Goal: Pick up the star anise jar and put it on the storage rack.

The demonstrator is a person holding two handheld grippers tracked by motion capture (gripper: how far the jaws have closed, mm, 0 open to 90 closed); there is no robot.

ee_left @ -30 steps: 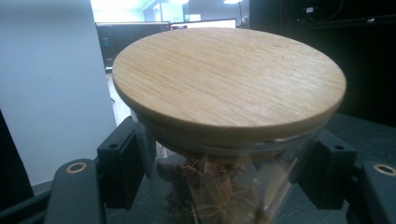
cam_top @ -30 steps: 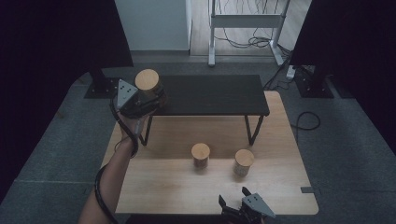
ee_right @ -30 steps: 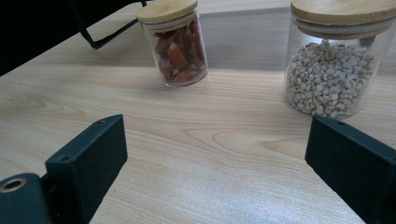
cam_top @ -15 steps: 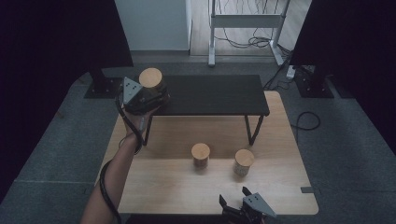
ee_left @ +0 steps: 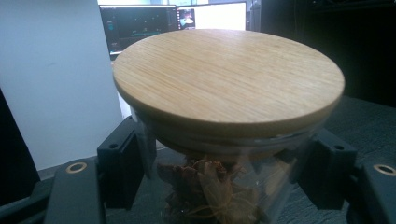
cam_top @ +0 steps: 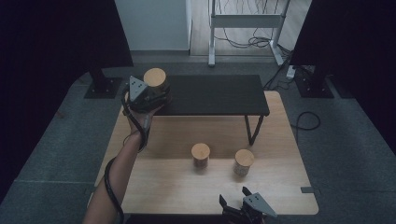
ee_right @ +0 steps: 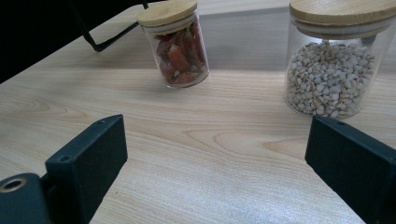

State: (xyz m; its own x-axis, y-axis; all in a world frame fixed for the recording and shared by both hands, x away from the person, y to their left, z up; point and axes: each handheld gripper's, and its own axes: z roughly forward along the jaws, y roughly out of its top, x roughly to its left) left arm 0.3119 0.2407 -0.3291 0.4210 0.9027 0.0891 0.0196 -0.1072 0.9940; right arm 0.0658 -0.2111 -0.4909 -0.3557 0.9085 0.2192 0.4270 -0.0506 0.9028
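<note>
A glass jar with a round wooden lid [cam_top: 155,78] [ee_left: 229,84] holds brown dried spice. My left gripper [cam_top: 157,94] [ee_left: 224,182] is shut on its glass body, one jaw on each side, just under the lid. It hangs at the left end of the low black shelf [cam_top: 215,93]. My right gripper [cam_top: 233,196] [ee_right: 215,154] stands open at the table's front edge, nothing between its jaws. Ahead of it stand a jar of red pieces [cam_top: 201,155] [ee_right: 175,44] and a jar of white grains [cam_top: 243,161] [ee_right: 334,65].
The wooden table [cam_top: 154,191] carries the black shelf on thin legs [cam_top: 252,128] across its far half. A cable [cam_top: 306,120] lies on the grey floor to the right. Dark stands flank the table at the back.
The left hand has carried the held jar a little to the right, over the shelf's left end. The right gripper and both standing jars have kept still.
</note>
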